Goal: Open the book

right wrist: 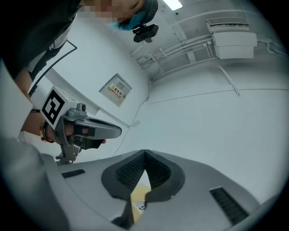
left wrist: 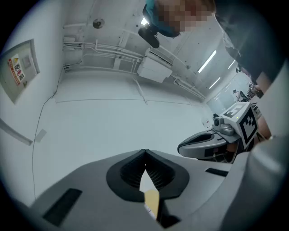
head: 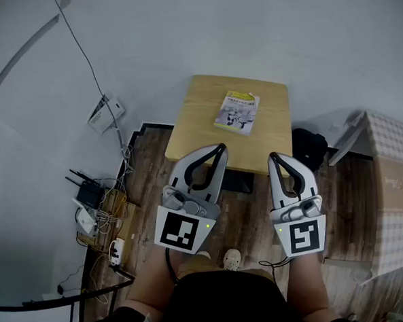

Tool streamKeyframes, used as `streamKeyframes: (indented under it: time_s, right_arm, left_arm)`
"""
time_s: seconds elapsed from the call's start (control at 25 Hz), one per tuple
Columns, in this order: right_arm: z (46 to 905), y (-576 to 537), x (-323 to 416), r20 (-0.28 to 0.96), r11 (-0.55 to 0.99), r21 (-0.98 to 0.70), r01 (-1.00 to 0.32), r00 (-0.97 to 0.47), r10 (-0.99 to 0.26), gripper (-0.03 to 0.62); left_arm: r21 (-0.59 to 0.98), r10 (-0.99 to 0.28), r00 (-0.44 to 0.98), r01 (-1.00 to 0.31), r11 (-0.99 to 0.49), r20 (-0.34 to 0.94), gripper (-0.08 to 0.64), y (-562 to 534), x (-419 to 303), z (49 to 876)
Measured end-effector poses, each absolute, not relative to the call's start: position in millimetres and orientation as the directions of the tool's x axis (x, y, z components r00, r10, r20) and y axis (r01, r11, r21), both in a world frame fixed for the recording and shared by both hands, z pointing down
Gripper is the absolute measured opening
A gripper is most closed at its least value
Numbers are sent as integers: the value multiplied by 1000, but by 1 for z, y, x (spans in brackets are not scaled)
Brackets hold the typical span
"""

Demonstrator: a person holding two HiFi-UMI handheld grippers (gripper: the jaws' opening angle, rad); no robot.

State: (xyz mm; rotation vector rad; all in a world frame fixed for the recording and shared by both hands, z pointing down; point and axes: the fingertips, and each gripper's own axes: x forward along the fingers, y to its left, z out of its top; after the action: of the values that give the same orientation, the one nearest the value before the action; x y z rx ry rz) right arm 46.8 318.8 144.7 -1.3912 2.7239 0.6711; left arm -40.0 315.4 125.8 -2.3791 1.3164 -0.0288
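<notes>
Left gripper (head: 220, 149) jaws together, empty; right gripper (head: 275, 158) same; book (head: 237, 112) closed, flat on wooden table (head: 192, 116), clear of both; cover print too small to read; wall sign (right wrist: 116, 90) likewise illegible

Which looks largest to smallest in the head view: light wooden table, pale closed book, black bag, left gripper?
1. light wooden table
2. left gripper, though it is nearer the camera, so its real rank is unsure
3. pale closed book and black bag beside the table look about alike; not ranked
</notes>
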Motion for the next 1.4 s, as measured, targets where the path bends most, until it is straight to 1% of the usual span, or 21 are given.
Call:
streamKeyframes:
  time_s: [0.44, 0.72, 0.88, 1.4]
  right_arm:
    - [144, 318, 43, -201, 519, 381, -765, -617, -761, 28]
    - [143, 320, 43, -212, 526, 360, -771, -616, -759, 28]
    - [146, 322, 43, -194, 532, 364, -764, -621, -760, 28]
    - [143, 321, 31, -209, 552, 355, -755, -639, -740, 28]
  left_arm:
    - [-355, -815, 547, -813, -461, -193, 8, 311, -38, 127]
    - [-372, -826, 537, -811, -451, -169, 8, 310, -38, 133]
    - [-342, -836, 526, -824, -453, -160, 8, 310, -40, 136]
    - [-366, -842, 509, -829, -423, -180, 8, 306, -48, 131]
